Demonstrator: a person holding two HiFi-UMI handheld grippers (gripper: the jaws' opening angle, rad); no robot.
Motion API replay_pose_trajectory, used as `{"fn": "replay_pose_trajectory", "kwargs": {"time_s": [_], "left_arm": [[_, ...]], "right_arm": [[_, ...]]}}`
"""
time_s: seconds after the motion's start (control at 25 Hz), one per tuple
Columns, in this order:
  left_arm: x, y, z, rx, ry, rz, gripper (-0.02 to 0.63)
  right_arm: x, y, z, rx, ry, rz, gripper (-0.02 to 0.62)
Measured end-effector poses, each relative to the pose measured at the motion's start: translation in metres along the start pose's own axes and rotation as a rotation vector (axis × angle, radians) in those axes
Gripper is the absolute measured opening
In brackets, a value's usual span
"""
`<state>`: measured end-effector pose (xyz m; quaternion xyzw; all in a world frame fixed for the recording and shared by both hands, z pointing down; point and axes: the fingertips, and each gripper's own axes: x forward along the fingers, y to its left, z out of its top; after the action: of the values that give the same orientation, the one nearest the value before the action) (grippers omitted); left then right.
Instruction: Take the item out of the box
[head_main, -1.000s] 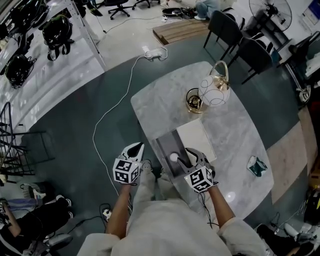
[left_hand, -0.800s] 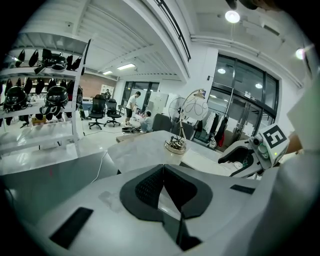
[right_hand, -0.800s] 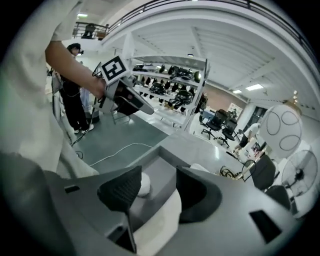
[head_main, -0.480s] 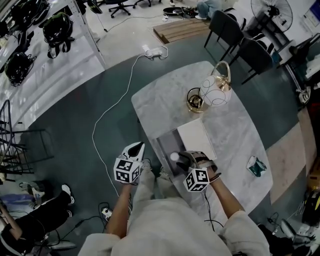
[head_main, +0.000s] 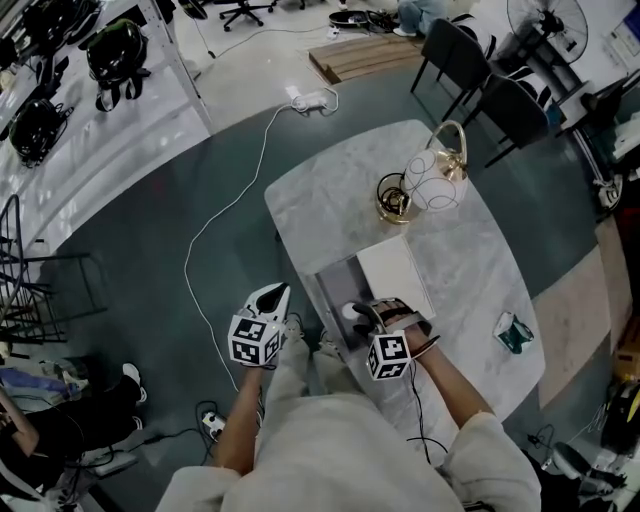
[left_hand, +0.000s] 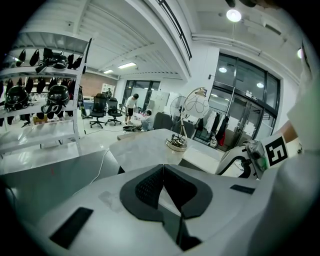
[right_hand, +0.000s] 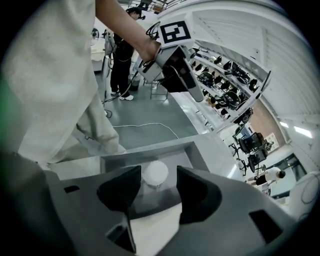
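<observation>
Marble surface, nothing's out yet: white item sits in the box, lined up between the spread jaws of the right hand-held gripper, left hand-held gripper pressed together, empty, off to the box's left.

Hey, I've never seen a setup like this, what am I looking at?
No robot here: a person holds a two-jaw gripper in each hand. One picture looks down from a camera on the person's head; the other two come from cameras riding on the grippers. On the marble table stand an open grey box, a globe lamp and a small teal object. The right gripper has its jaws apart either side of a white round item in the box, nothing clamped yet. The left gripper, jaws shut and empty, hangs off the table.
</observation>
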<state>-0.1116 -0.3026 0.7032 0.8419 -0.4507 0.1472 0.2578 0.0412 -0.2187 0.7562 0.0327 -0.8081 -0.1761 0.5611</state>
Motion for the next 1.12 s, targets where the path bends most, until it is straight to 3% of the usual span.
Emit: {"fn": "replay_pose_trajectory", "kwargs": {"time_s": [1.12], "left_arm": [[-0.023, 0.033, -0.01, -0.068, -0.007, 0.057, 0.015]], "right_arm": [[0.068, 0.018, -0.013, -0.274, 0.201, 0.225, 0.242]]}}
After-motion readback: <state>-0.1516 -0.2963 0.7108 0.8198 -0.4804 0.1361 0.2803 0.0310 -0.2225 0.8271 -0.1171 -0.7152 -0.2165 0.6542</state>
